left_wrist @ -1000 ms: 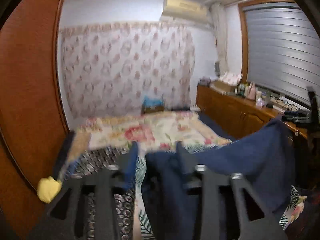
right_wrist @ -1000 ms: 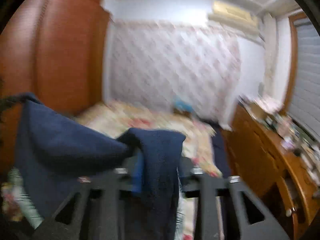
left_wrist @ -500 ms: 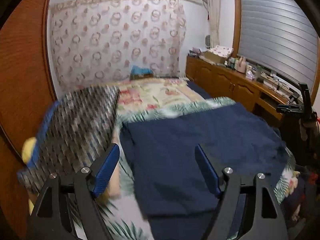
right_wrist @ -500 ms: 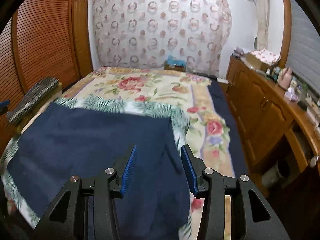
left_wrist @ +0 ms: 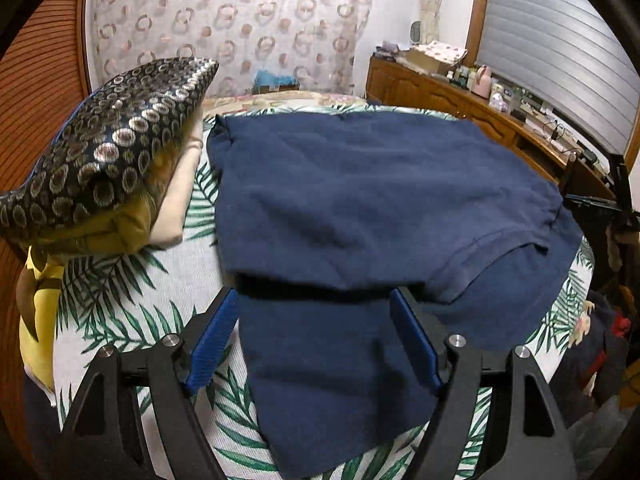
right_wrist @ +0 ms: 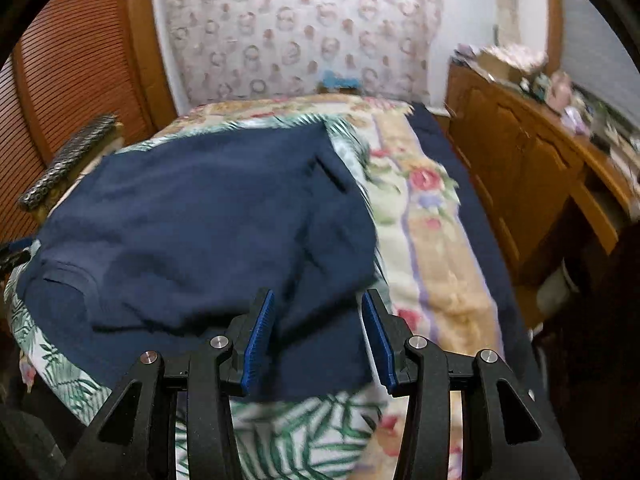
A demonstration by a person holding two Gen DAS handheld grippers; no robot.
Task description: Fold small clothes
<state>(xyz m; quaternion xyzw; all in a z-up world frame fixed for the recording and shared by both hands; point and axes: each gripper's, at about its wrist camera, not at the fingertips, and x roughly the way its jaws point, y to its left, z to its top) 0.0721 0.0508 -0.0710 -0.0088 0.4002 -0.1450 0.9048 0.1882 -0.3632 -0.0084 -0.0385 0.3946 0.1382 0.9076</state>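
Observation:
A navy blue garment [left_wrist: 360,192] lies spread on the palm-leaf bed cover [left_wrist: 120,292], with an upper layer folded over a lower one and a stitched hem running along its right side. My left gripper [left_wrist: 313,294] is wide open over the garment's near left part, where the top layer ends, and its blue pads touch no cloth. In the right wrist view the same garment [right_wrist: 200,208] fills the left half of the bed. My right gripper [right_wrist: 318,296] hovers above its near right corner with its jaws apart and nothing pinched between them.
A ring-patterned pillow [left_wrist: 116,136] on beige cushions lies left of the garment, with a yellow plush toy [left_wrist: 36,320] below it. A wooden cabinet [right_wrist: 520,168] runs along the right. A black stand [left_wrist: 616,184] and dark clothes [left_wrist: 600,340] sit at the bed's right edge.
A second ago both grippers held the navy garment up in the air. It now lies on the bed, both grippers have let go, and both have dropped closer to it.

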